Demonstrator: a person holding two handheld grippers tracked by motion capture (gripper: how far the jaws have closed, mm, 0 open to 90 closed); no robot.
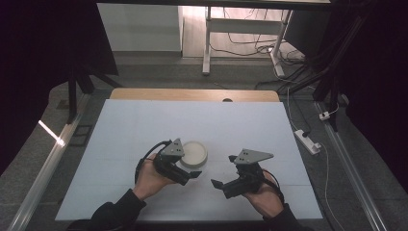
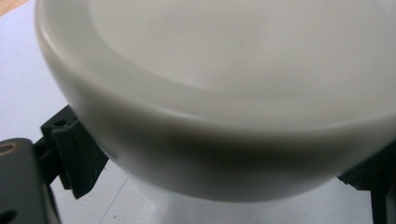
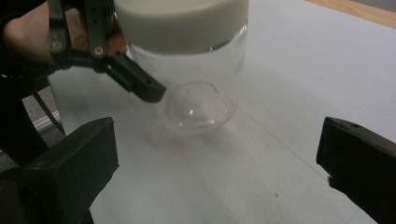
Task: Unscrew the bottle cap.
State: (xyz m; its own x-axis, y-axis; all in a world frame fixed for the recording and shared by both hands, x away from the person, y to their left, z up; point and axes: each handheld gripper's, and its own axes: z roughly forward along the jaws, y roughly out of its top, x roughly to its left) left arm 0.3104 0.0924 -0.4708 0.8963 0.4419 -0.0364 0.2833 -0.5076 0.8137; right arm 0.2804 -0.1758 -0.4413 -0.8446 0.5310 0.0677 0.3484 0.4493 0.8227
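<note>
Between the jaws of our left gripper (image 1: 188,169) sits the clear body of a glass jar (image 3: 201,88), just under its cream lid (image 1: 193,153). In the left gripper view one ribbed finger (image 2: 74,156) shows at the left of the jar and the other at the far right edge, both close against the glass; whether they already press on it we cannot tell. From the right gripper view the nearer left finger (image 3: 137,84) lies along the jar's side below the lid, so we judge the hold is meant to steady the body while the lid is worked. The jar stands upright on the table, a little left of centre, and looks empty apart from the domed base.

Our right gripper (image 1: 222,186) hangs apart from the jar with its jaws spread wide, holding nothing and pointed toward it. That open stance suits a reach for the lid, which is still on.

Outward, the white sheet (image 1: 144,125) covers the table, with a faint reddish smear (image 3: 168,142) near the jar's foot. A strip of wooden edge (image 1: 192,94) shows at the far side. Beyond, the room is dim: a white desk frame (image 1: 207,43), loose cables on the floor, and a power strip (image 1: 308,141) at the right.
</note>
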